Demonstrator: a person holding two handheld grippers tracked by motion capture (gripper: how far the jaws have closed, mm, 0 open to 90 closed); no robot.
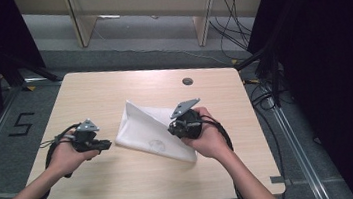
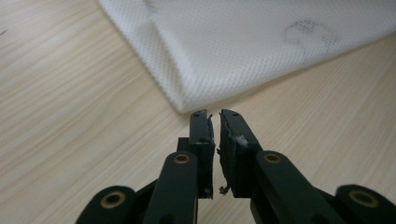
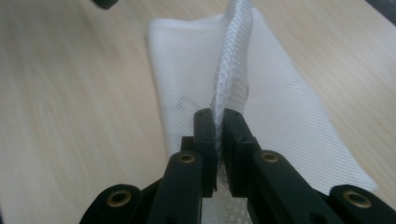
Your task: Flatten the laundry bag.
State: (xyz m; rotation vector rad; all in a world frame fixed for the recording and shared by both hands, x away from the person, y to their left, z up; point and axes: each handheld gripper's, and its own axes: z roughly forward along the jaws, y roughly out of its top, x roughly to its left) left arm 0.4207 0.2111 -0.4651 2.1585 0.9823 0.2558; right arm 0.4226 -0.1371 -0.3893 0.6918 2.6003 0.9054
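1. I am working a white mesh cloth (image 1: pixel 153 130) that is lying near the middle of the tabletop (image 1: pixel 123 181), partly folded, with one layer lifted into a ridge.
2. My right tongs (image 3: pixel 218 122) are clamped on that raised fold; in the right gripper view the mesh is running up from between the jaws, so the grip looks firm to me.
3. My left tongs (image 2: pixel 214 117) are sitting just off the cloth's near corner, not touching it. Their jaws are almost together with a thin gap and nothing between them.
4. In the high view the left tongs (image 1: pixel 100 144) are resting low beside the cloth's left edge, while the right tongs (image 1: pixel 180 126) are hovering over its right half.
5. To do this fold well, I am judging that the right side should be keeping its pinch and lifting only enough to keep the layer taut.
6. The left jaws need to be spreading wider before going in for the corner, and entering low along the wood so they take one layer only.
7. The risk I am watching: dragging the whole cloth sideways instead of folding it.
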